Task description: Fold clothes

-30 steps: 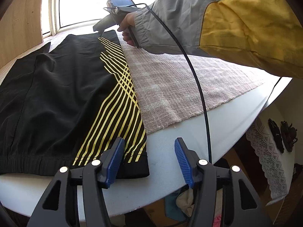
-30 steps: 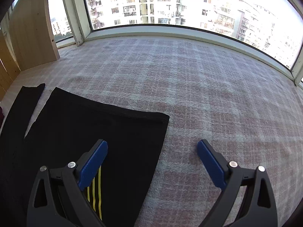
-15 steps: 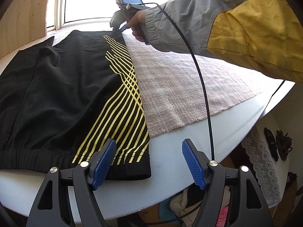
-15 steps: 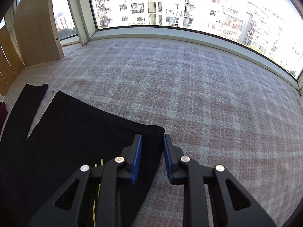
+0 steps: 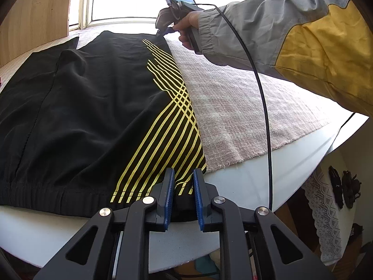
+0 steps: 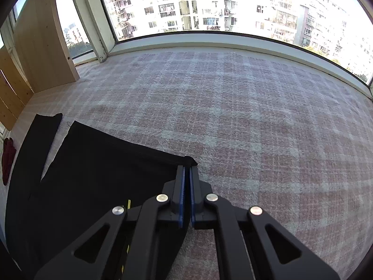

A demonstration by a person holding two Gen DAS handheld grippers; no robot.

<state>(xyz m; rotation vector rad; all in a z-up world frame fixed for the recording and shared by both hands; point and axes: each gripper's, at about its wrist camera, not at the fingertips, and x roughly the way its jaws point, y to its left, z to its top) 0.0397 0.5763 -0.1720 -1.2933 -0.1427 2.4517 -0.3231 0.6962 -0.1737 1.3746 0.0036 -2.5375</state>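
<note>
The black shorts (image 5: pixel 98 116) with yellow stripes (image 5: pixel 167 126) lie spread flat across a pink checked blanket (image 5: pixel 233 107), their waistband (image 5: pixel 58 196) reaching onto the bare white table (image 5: pixel 268 170) at the near edge. The left gripper (image 5: pixel 182 193) sits at the striped waistband corner, its blue pads close together with black cloth between them, though a gap shows, so the pinch looks nearly but not fully closed. The right gripper (image 6: pixel 187 186), held in the person's hand (image 5: pixel 188 30) at the far end, has its jaws pressed almost together on the hem corner (image 6: pixel 190 161) of the same leg, which bunches slightly at the tips. Both corners of one long side being taken, the step in hand looks like gripping that edge for a lengthwise fold. The next move would call for lifting both corners together, keeping the edge taut between them, and carrying it over toward the other leg (image 6: pixel 44 126) so the edges meet evenly. Unequal lifting could skew the fold.
</note>
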